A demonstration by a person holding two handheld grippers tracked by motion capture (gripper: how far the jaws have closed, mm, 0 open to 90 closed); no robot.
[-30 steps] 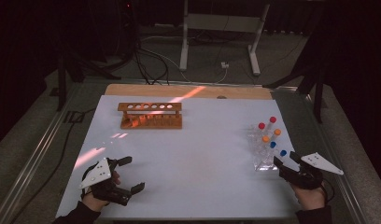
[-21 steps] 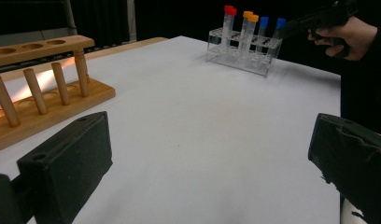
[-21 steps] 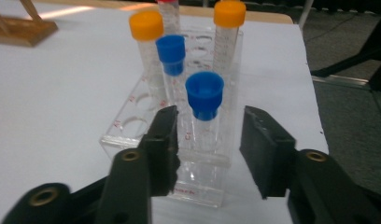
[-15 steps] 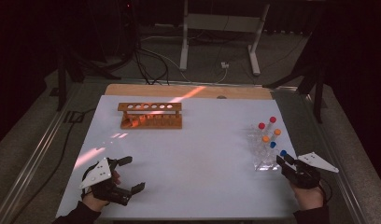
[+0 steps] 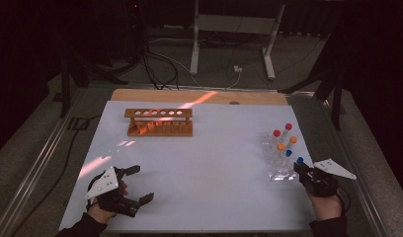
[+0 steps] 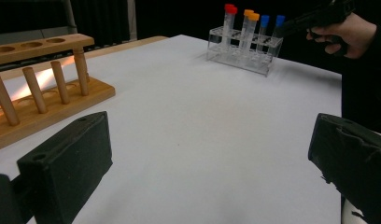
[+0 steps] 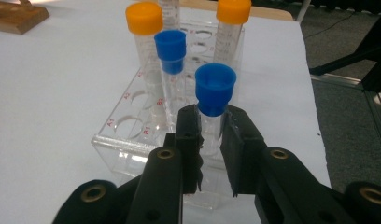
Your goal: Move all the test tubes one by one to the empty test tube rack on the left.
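Observation:
A clear tube rack [image 5: 277, 159] [image 7: 128, 140] stands at the table's right and holds several capped tubes, with red, orange and blue caps. My right gripper [image 7: 211, 137] [image 5: 299, 169] is shut on the nearest blue-capped tube [image 7: 215, 91] [image 5: 300, 160]. Its pads press the tube just under the cap while the tube stands upright in the rack. These jaws have just been closing with the tube between them. My left gripper [image 5: 142, 183] [image 6: 212, 128] rests open at the front left, with nothing between its jaws.
An empty wooden tube rack [image 5: 160, 123] [image 6: 39, 93] stands at the back left of the white table sheet [image 5: 209, 163]. A second blue-capped tube [image 7: 170, 46] and two orange-capped ones [image 7: 144, 18] stand close behind the gripped tube.
The right gripper's jaws have closed around the blue-capped tube at the rack's near corner. The left hand and gripper have stayed where they were.

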